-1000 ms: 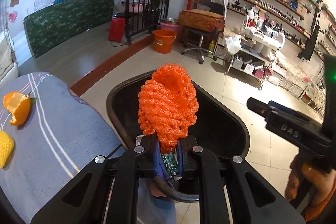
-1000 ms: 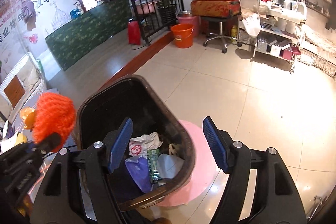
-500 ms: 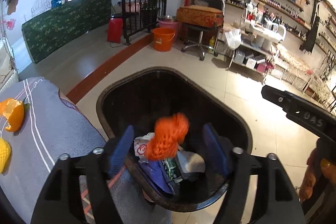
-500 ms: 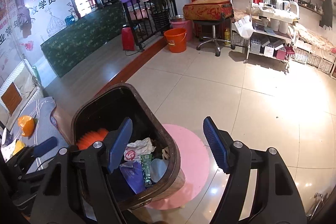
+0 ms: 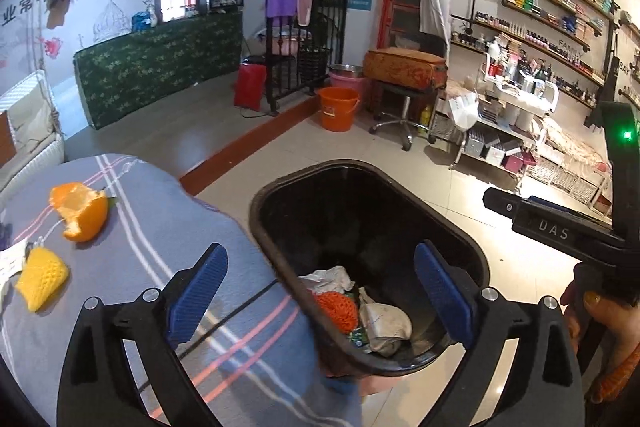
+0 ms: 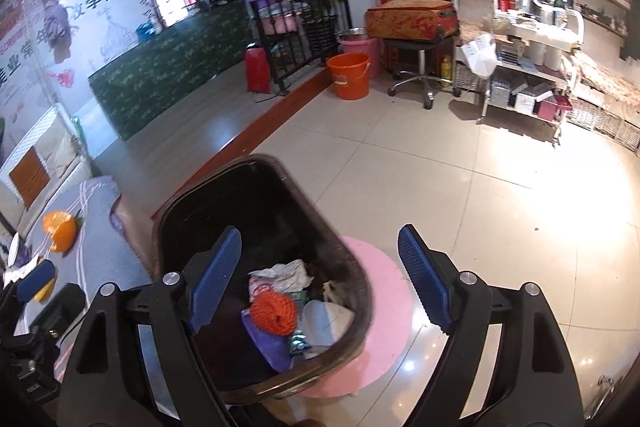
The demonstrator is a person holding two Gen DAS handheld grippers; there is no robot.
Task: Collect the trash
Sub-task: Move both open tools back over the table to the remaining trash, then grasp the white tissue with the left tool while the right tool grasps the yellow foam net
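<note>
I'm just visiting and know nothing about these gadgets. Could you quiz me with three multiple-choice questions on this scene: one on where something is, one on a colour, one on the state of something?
1. Where is the orange foam net?
A. On the striped cloth
B. Inside the black bin
C. On the floor tiles

2. What colour is the foam net lying on the striped cloth?
A. Yellow
B. Green
C. White

3. How is the left gripper?
A. Clamped on a net
B. Fingers apart, holding nothing
C. Clamped on the peel

Answers:
1. B: the net lies among paper and wrappers at the bottom of the black bin.
2. A: it is yellow, beside the orange peel.
3. B: the blue fingers stand wide, opening, with nothing between them.
</note>
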